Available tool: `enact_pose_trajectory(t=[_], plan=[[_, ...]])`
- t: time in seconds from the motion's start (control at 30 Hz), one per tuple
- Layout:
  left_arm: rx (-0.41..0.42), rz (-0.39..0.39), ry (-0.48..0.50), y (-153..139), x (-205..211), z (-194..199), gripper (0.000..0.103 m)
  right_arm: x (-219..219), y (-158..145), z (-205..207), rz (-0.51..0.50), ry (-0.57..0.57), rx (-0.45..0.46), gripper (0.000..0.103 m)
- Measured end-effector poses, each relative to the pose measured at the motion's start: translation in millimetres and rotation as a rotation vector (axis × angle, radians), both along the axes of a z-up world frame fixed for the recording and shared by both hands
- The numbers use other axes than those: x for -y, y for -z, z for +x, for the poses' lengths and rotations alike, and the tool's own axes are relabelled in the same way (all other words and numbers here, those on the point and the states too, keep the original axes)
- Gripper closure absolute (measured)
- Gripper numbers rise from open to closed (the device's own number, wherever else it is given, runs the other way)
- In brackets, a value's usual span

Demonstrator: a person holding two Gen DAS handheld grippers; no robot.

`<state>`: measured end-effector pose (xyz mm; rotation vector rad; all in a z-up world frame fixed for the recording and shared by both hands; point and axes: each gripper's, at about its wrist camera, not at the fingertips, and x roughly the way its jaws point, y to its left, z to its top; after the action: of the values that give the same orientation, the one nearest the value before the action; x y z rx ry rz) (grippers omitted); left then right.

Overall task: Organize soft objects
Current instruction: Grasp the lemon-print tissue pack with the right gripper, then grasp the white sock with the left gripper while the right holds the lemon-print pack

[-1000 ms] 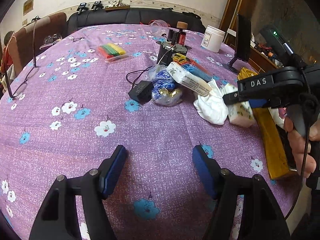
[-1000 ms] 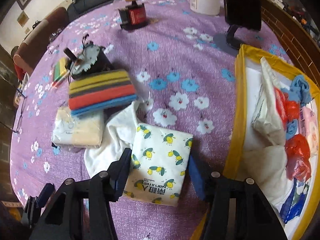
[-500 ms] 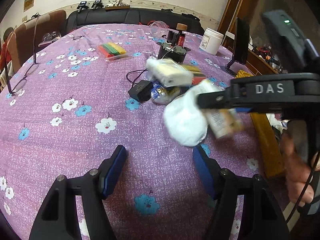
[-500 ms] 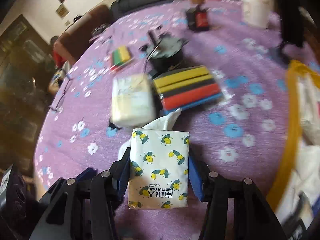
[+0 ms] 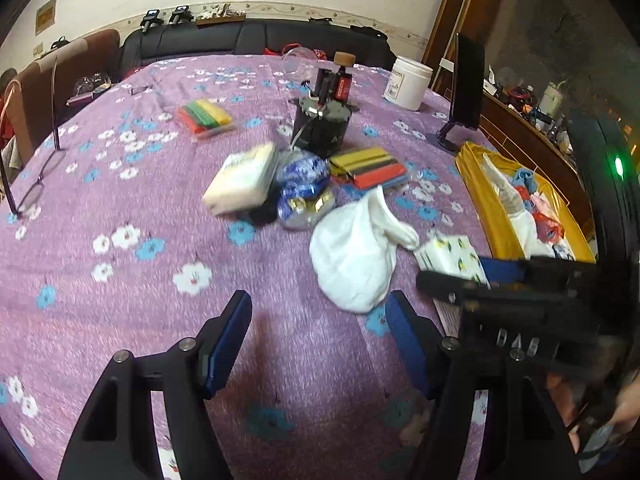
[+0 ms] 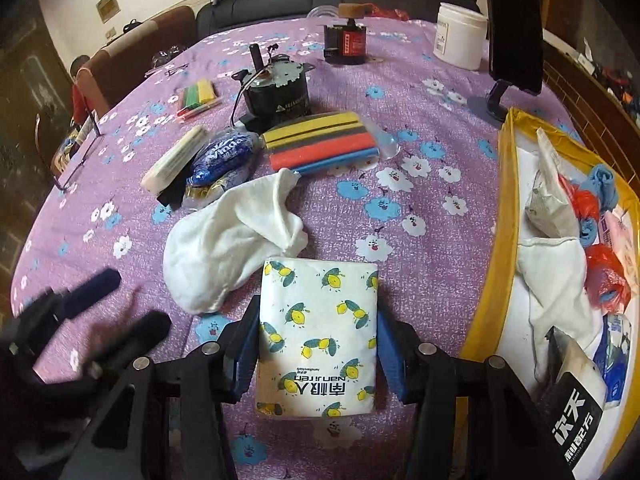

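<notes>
both wrist views close above the table, angled downward, sharing the white cloth

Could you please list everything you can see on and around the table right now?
tissue pack: one, white with lemon print, clamped in the right gripper
white cloth: one, crumpled, table centre
striped sponge pack: one, yellow, grey, red, blue, beyond the cloth
cream pack: one, left of the blue bag
blue bag: one, beside the cream pack
small sponge pack: one, red, green, yellow, far left
motor: one, black, behind the sponges
white jar: one, far right
yellow bin: one, right edge, holding soft items
tablecloth: purple, floral
left gripper: open, empty
right gripper: shut on the pack
</notes>
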<state>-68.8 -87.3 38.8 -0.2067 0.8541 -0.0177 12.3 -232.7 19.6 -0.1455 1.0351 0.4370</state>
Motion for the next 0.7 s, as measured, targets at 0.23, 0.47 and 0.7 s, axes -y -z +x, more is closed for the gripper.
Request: enact_pose_trajectory(t=[0.23, 0.47, 0.7], plan=[[-0.015, -0.052, -0.022, -4.1, -11.1, 8.8, 0.034, -0.1, 5.5, -16.0, -0.087, -0.047, 0.066, 0.044], [-0.025, -0.047, -0.017, -4.6, -5.9, 11.9, 0.034, 8.5, 0.9, -23.9, -0.054, -0.067, 0.075, 0.035], [-0.04, -0.035, -0.005, -4.9, 5.9, 18.2, 0.034, 25.5, -9.1, -29.6, 0.03, -0.039, 0.09, 0.049]])
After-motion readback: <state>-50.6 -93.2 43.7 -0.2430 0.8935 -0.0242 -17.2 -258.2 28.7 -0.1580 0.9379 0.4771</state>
